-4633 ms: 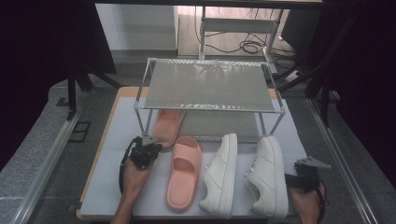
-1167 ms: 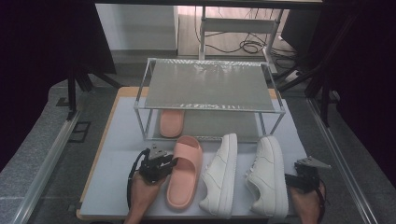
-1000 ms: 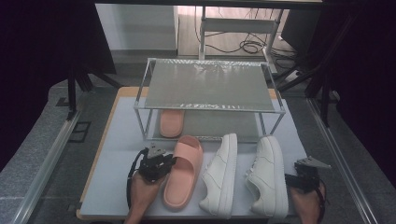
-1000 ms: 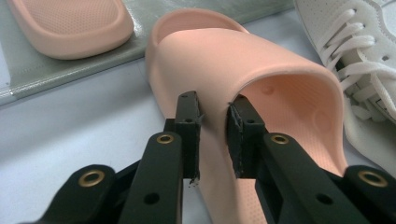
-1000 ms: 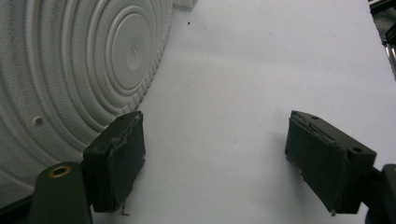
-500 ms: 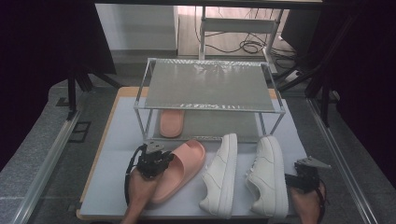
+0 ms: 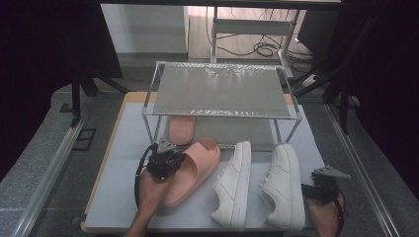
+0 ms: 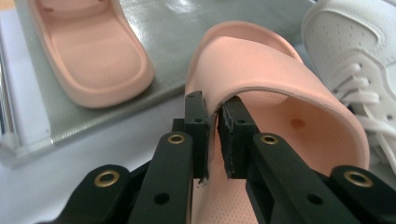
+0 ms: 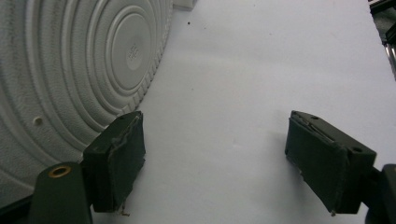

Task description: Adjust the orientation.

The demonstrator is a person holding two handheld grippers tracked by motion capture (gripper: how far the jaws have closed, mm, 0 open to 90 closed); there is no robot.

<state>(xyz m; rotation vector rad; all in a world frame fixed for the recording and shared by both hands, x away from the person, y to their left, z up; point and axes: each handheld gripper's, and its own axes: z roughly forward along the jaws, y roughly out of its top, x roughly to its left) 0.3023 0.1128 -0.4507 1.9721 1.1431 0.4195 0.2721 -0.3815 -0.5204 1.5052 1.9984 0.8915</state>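
Pink foam slide sandal (image 8: pixel 280 116) is pinched at its strap by the left tongs (image 8: pixel 212 135) (right tongs (image 9: pixel 212 161) gape idle); keep it level towards the wire shoe rack (image 7: pixel 222 94).

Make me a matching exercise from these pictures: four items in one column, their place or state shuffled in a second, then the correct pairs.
Column one:
1. Left hand-held gripper
2. Right hand-held gripper
3. Far pink slide
4. White sneakers

Column two:
A. On the rack's lower shelf
B. Shut on the near pink slide's strap edge
C. Side by side on the white mat
D. Open, beside a sneaker's sole

Pairs: 1-B, 2-D, 3-A, 4-C
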